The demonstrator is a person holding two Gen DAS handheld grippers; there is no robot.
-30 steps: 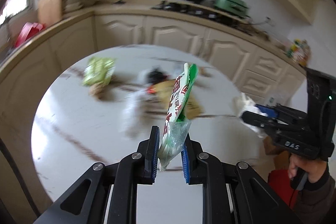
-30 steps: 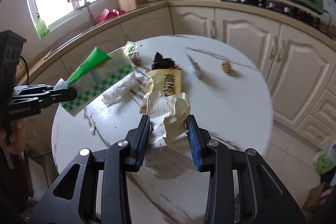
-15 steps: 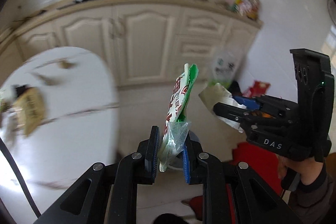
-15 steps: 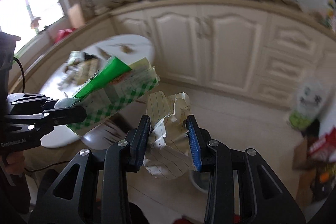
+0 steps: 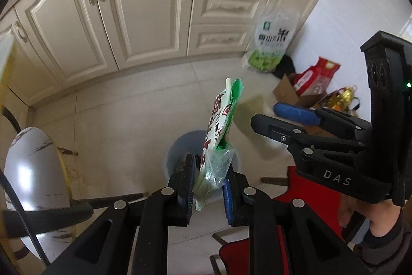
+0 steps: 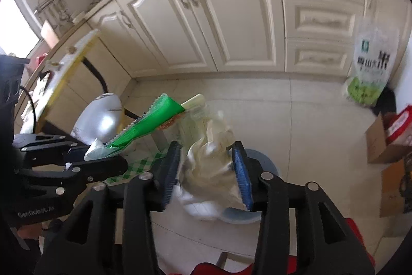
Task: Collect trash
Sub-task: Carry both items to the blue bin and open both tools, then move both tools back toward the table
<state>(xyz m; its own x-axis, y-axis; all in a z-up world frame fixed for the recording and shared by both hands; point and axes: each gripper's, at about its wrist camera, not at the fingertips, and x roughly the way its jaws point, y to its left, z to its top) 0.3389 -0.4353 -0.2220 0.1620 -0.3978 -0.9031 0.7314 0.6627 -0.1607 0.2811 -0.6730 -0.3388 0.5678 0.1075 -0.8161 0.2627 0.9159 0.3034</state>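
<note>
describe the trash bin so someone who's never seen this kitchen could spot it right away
Start at the cream cabinets and look down to the tiled floor in front of them. The bin stands there, right below the wrapper in the left hand-held gripper. It is the only round, pale blue-grey tub; the nearby bags and cardboard box are colourful or brown.

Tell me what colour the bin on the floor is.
Light blue-grey bin, clearest in the left wrist view.

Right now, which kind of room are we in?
Most likely a home kitchen: cream cabinets with drawers, a rice bag leaning against them, and a grey trash bin on the tiled floor.
</note>
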